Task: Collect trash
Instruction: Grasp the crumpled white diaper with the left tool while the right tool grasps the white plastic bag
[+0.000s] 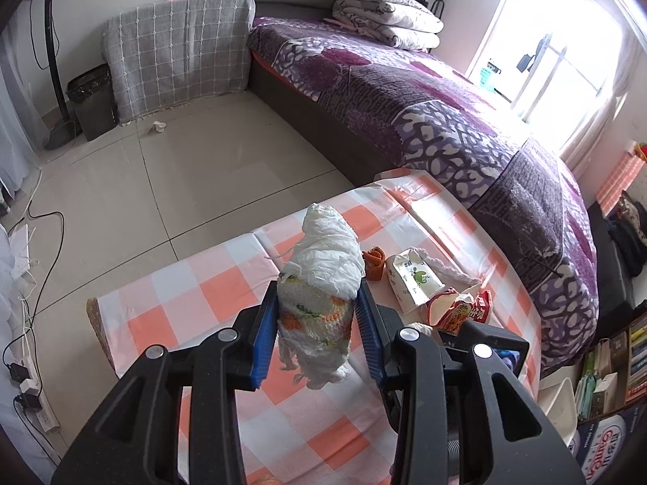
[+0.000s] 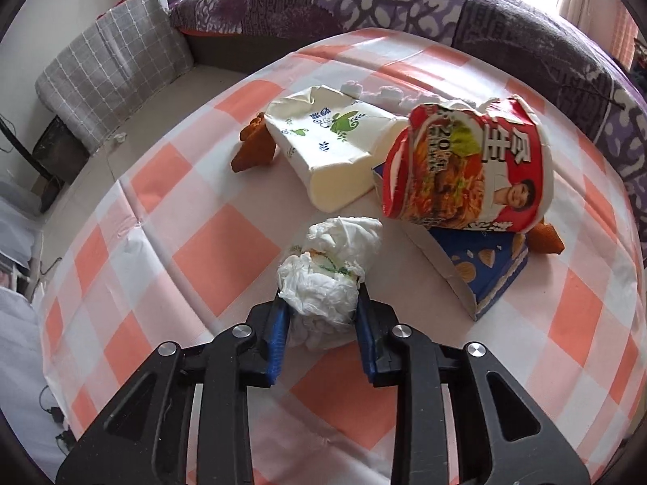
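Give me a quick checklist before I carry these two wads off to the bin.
1. Left gripper pinching the wrapped white wad: ok.
2. That wad lifted off the checkered table: ok.
3. Right gripper closed on the crumpled white wad: ok.
4. Right wad clear of the table: not ok, it appears to rest on the cloth.
5. Black bin in sight by the wall: ok.
6. Table cleared: not ok, noodle cup, white pack and blue box remain.
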The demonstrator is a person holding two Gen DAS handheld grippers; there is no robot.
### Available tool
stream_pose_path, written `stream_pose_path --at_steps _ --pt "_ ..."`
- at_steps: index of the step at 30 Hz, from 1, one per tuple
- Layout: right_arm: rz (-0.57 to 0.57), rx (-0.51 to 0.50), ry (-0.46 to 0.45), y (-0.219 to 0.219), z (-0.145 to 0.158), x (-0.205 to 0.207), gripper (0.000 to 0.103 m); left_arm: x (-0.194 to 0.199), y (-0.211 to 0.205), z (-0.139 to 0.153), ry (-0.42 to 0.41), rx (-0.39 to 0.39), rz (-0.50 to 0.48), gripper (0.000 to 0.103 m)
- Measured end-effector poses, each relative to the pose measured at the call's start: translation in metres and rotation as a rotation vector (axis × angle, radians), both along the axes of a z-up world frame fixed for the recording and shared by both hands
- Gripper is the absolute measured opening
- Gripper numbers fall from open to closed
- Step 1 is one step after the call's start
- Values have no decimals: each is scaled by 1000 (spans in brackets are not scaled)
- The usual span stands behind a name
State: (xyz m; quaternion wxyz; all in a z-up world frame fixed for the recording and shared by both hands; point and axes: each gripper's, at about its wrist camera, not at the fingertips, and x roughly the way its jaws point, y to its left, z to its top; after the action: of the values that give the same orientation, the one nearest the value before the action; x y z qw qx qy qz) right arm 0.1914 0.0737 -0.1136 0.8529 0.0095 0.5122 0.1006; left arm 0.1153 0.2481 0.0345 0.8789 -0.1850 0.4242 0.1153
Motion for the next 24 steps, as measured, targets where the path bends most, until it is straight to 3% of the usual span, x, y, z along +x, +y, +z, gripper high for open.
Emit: stream_pose_path --at_steps 13,24 --pt "-70 0 -151 -66 80 -41 28 -1 -38 7 -32 56 -59 37" --pt "-201 -31 -213 -157 105 -74 28 2 -100 -8 -16 138 -160 37"
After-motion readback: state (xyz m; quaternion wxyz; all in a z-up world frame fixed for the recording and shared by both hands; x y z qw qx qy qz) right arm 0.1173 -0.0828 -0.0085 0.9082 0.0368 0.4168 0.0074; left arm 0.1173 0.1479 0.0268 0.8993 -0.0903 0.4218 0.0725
